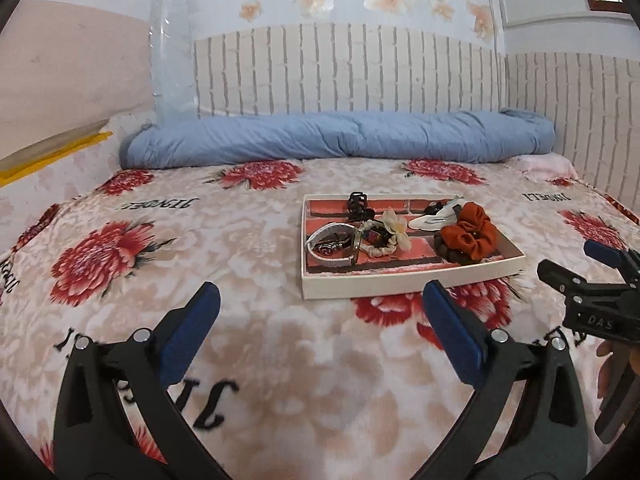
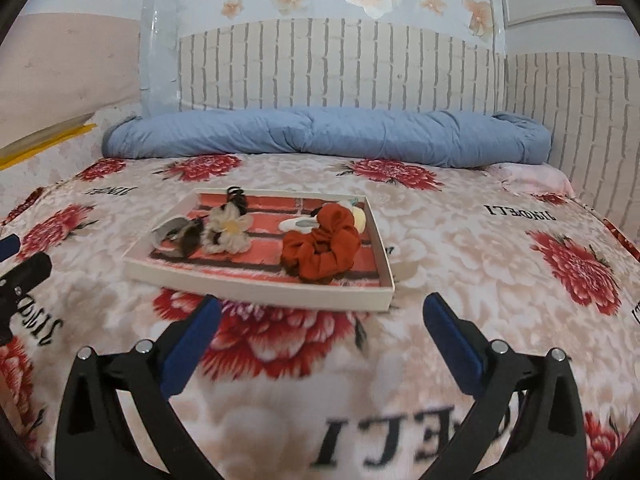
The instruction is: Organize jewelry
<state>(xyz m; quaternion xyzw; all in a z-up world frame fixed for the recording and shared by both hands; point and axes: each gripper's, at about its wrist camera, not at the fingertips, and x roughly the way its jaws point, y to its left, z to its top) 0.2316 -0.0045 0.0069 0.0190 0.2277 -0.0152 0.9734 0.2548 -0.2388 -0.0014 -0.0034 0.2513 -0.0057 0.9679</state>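
A shallow white tray (image 1: 400, 283) with a red brick-pattern floor lies on the bed; it also shows in the right wrist view (image 2: 256, 290). In it lie a rust-orange scrunchie (image 1: 472, 236) (image 2: 324, 248), a cream flower hair tie (image 1: 394, 226) (image 2: 228, 228), a black claw clip (image 1: 358, 204) (image 2: 236, 196), a white clip (image 1: 436, 218) (image 2: 298, 224) and a grey band with a red piece (image 1: 330, 246) (image 2: 174, 236). My left gripper (image 1: 320, 308) is open and empty, short of the tray. My right gripper (image 2: 322, 316) is open and empty near the tray's front edge; it also shows in the left wrist view (image 1: 572, 264).
The bed has a floral blanket (image 1: 200, 240) with red flowers. A rolled blue quilt (image 1: 340, 140) (image 2: 320, 136) lies along the far wall. A pink cloth (image 2: 536, 178) lies at the far right. A yellow-edged object (image 1: 52, 152) sits at far left.
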